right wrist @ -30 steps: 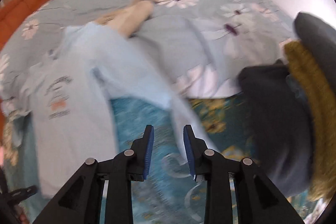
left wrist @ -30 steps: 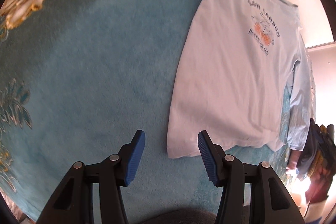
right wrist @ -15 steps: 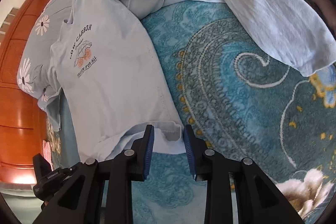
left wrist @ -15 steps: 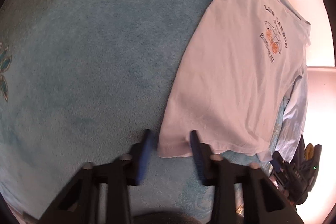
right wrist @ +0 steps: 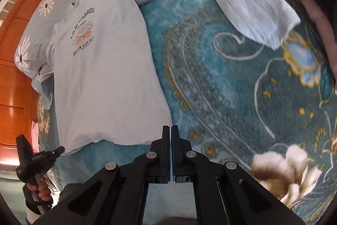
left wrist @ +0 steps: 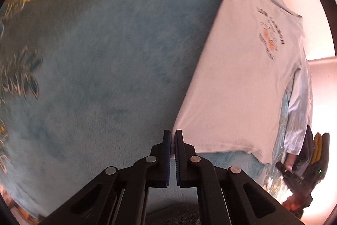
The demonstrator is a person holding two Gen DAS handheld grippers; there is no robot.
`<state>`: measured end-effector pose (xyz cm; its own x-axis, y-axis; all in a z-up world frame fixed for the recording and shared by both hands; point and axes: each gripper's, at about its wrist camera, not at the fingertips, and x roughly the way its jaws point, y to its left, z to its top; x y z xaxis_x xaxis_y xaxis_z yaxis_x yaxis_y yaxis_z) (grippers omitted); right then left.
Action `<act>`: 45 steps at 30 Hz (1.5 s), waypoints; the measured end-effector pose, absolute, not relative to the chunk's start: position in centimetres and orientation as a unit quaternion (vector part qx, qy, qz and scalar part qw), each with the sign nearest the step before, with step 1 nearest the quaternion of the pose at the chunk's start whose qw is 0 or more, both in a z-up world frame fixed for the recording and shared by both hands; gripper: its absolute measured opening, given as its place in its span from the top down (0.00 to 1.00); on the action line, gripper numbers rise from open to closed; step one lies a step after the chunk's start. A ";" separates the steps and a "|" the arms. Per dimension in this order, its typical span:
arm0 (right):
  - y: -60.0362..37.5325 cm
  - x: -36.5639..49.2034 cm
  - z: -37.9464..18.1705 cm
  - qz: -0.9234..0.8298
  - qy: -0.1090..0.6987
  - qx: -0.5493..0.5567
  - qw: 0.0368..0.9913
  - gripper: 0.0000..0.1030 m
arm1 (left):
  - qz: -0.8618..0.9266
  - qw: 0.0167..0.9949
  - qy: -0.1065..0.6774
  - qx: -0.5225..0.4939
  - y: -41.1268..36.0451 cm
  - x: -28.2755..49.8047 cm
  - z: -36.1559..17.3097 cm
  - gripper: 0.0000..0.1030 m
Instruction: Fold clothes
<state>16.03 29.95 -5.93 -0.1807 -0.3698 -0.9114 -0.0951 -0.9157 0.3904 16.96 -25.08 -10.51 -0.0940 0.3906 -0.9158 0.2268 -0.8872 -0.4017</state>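
While both my hand-held grippers, left (left wrist: 172, 136) and right (right wrist: 170, 132), clench the shirt's (left wrist: 238, 81) near hem corners, its length runs away from me.

**Pale blue T-shirt spread front up**

The pale blue T-shirt (right wrist: 109, 81) lies flat, printed side up, on a teal patterned blanket. Its chest carries dark lettering around a small orange graphic. One sleeve stretches out sideways over the blanket. The hem lies nearest both cameras, slightly rumpled and lifted at its corners.
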 end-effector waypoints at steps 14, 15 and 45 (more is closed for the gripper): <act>28.5 13.3 -8.0 -0.731 -0.201 0.646 0.095 0.73 | 0.706 0.054 -0.252 -0.660 -26.1 14.6 -11.0 0.45; 28.4 13.1 -8.4 -0.727 -0.203 0.649 0.092 0.73 | 0.701 0.058 -0.253 -0.664 -25.9 14.3 -11.3 0.44; 24.0 17.4 -7.5 -0.697 -0.171 0.689 0.102 0.96 | 0.733 0.043 -0.178 -0.655 -28.6 15.9 -8.1 0.96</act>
